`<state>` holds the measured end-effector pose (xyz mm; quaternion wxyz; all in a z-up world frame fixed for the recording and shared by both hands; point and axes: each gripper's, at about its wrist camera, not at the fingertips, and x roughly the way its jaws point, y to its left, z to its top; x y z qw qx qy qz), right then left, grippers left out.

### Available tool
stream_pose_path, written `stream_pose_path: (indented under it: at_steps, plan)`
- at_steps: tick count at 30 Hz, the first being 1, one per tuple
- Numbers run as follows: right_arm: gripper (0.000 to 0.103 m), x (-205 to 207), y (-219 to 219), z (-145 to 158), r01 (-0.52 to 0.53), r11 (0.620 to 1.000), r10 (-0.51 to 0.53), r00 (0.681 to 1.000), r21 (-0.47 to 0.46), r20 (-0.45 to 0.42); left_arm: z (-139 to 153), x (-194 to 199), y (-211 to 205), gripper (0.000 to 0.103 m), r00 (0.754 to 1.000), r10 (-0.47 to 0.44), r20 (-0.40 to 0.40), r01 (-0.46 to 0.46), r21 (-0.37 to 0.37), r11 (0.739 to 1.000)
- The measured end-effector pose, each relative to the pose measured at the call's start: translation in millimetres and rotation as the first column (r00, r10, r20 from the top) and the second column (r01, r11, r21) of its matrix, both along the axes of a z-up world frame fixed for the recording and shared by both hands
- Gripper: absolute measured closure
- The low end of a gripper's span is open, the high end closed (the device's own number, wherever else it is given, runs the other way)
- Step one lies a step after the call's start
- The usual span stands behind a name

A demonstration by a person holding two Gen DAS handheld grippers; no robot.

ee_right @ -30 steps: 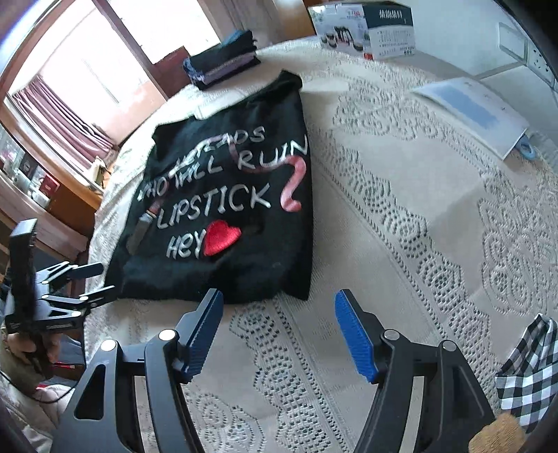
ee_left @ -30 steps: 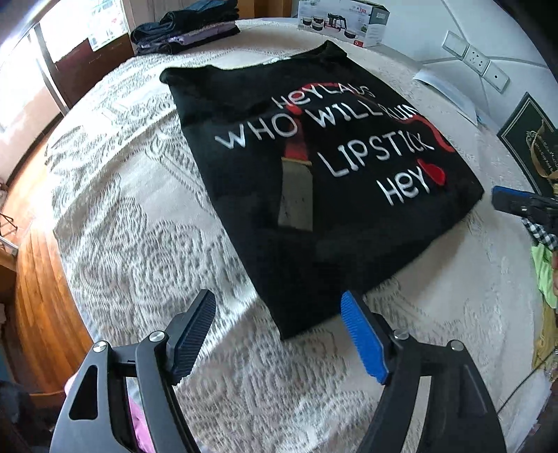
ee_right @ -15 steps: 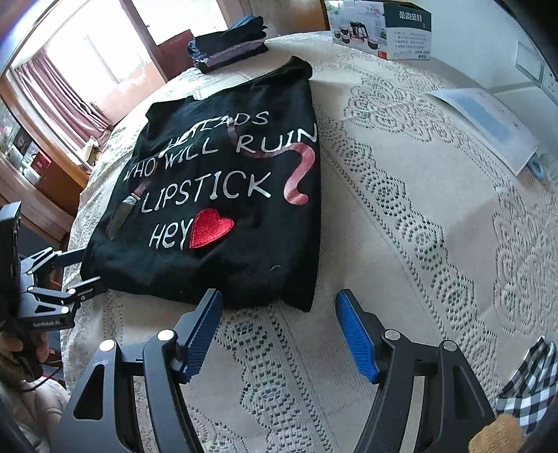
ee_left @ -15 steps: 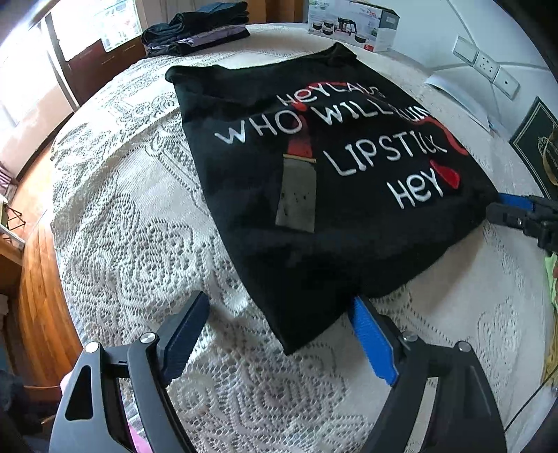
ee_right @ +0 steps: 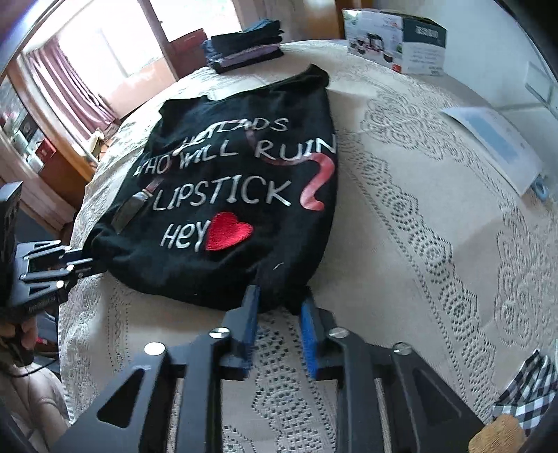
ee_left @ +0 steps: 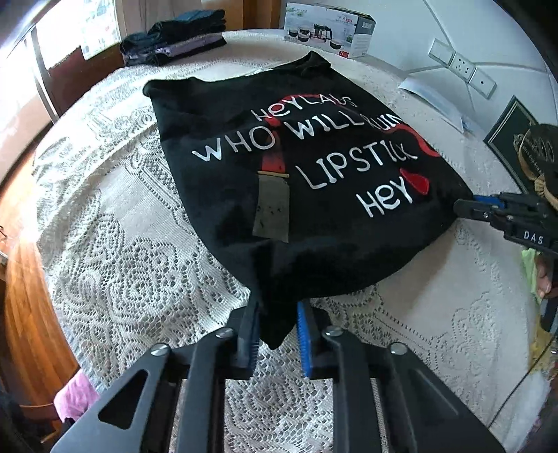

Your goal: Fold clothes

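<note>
Left wrist view: left gripper (ee_left: 277,313) points down at the near left corner of the black T-shirt (ee_left: 296,181).
Left gripper state: jaws have just been closing; the blue pads now pinch a bunched corner of the hem, with cloth hanging out between them toward the camera.
Right wrist view: right gripper (ee_right: 280,299) sits at the near right corner of the same T-shirt (ee_right: 237,195).
Right gripper state: jaws have just been closing; pads drawn close together, tips at the hem with black cloth between them, pinching its edge.
Cross-view check: the right gripper (ee_left: 488,207) shows at the right edge of the left view, its tips closed on the garment corner; the left gripper (ee_right: 75,265) shows at the left edge of the right view, tips at the opposite corner.
T-shirt position: lying flat, print side up, on the lace tablecloth (ee_left: 132,271), sleeves tucked under so the outline is a rough rectangle; near corners slightly gathered at both grippers.
T-shirt print: white lettering, a red heart and a lipstick figure.
Folded clothes stack (ee_right: 244,45): far edge of the table, well apart from the T-shirt.
Printed box (ee_left: 327,29): far edge, near the wall.
Paper sheet (ee_right: 495,143): right of the T-shirt, near the wall.
Checked cloth (ee_right: 523,393): near right edge of the table.
</note>
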<state>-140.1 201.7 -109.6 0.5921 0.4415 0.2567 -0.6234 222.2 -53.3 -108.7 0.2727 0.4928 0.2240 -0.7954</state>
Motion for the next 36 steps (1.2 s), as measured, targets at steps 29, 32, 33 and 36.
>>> stream_pose_path:
  at_steps: [29,32,33,36]
  plan:
    - [0.064,-88,-232,59,0.144,0.977,-0.146,0.989,-0.156,0.003,59,-30,-208,0.048,0.958,0.267,-0.106,-0.269,-0.010,0.963]
    - [0.064,-81,-206,56,0.147,0.977,-0.149,0.989,-0.156,-0.004,53,-34,-184,0.048,0.958,0.279,-0.069,-0.284,-0.087,0.955]
    - [0.066,-78,-200,53,0.146,0.978,-0.148,0.989,-0.148,0.002,50,-39,-180,0.048,0.960,0.269,-0.080,-0.275,-0.078,0.958]
    - [0.086,-70,-188,40,0.128,0.984,-0.127,0.992,-0.123,0.021,44,-57,-170,0.048,0.965,0.236,-0.115,-0.244,-0.059,0.968]
